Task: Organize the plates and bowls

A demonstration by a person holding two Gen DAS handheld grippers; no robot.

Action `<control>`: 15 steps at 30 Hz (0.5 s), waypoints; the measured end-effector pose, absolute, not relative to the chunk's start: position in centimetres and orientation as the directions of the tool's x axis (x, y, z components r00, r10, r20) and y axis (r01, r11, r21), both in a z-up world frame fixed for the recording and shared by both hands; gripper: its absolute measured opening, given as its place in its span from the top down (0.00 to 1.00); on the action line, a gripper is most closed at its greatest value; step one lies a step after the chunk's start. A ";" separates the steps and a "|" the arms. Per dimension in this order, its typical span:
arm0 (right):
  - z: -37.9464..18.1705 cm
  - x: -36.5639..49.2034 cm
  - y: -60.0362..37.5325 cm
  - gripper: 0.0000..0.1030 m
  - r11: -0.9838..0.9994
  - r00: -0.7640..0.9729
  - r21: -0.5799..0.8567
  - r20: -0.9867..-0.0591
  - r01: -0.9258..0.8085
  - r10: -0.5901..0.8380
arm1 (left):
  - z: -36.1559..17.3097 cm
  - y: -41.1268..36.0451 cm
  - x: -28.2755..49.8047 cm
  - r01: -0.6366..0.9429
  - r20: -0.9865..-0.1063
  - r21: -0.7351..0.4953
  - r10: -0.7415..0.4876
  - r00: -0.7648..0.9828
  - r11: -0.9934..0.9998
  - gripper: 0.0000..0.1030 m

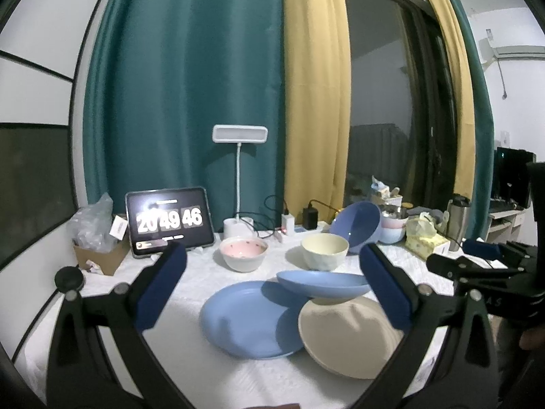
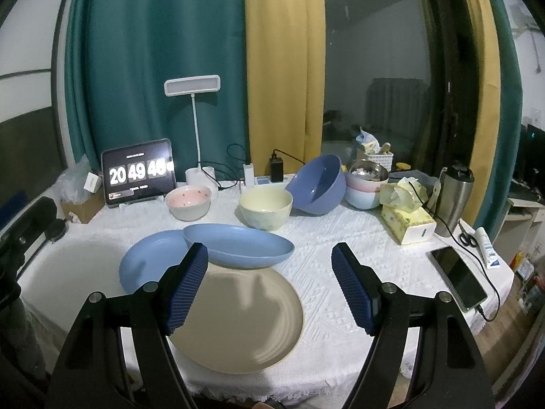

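A flat blue plate (image 1: 245, 320) (image 2: 150, 259) and a beige plate (image 1: 344, 334) (image 2: 238, 320) lie side by side on the white cloth. A shallow blue dish (image 1: 320, 283) (image 2: 238, 245) rests tilted across their far edges. Behind stand a pink bowl (image 1: 243, 254) (image 2: 189, 201), a cream bowl (image 1: 325, 250) (image 2: 265, 211) and a tilted large blue bowl (image 1: 357, 225) (image 2: 316, 184) leaning on stacked bowls (image 2: 366, 184). My left gripper (image 1: 272, 293) is open above the plates. My right gripper (image 2: 270, 283) is open above the beige plate; it also shows in the left wrist view (image 1: 477, 259).
At the back stand a tablet clock (image 1: 170, 221) (image 2: 138, 172), a desk lamp (image 1: 238, 177) (image 2: 196, 129), chargers and a cardboard box (image 1: 98, 255). On the right are a tissue box (image 2: 407, 221), a steel tumbler (image 2: 454, 197), a phone (image 2: 458, 281) with cable, and scissors (image 2: 466, 238).
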State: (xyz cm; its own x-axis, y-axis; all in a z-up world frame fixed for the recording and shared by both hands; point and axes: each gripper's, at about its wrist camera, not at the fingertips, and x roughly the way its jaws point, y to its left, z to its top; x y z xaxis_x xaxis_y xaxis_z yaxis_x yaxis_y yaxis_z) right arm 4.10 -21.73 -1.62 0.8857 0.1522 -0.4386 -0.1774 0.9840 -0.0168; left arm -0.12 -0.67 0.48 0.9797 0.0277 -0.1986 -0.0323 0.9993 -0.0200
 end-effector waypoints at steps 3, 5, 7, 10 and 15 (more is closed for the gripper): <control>-1.8 4.4 -21.9 0.24 0.984 0.881 -0.016 -0.447 -0.177 0.151 | 0.3 -0.8 0.6 -0.030 -0.204 -0.011 0.027 0.979 0.999 0.01; -2.0 4.9 -21.7 0.24 0.984 0.878 -0.014 -0.454 -0.175 0.150 | 0.2 -0.8 1.2 -0.030 -0.210 -0.008 0.028 0.977 1.000 0.01; -2.1 5.4 -21.7 0.24 0.985 0.874 -0.010 -0.462 -0.174 0.150 | 0.0 -1.0 1.9 -0.030 -0.216 0.001 0.029 0.976 1.000 0.01; -2.6 7.1 -21.7 0.24 0.985 0.867 -0.008 -0.476 -0.172 0.148 | -0.2 -1.1 2.8 -0.028 -0.225 0.008 0.029 0.974 1.000 0.01; -3.0 8.9 -22.3 0.24 0.986 0.856 0.000 -0.496 -0.166 0.144 | -0.5 -1.2 4.8 -0.030 -0.248 0.010 0.032 0.968 0.999 0.01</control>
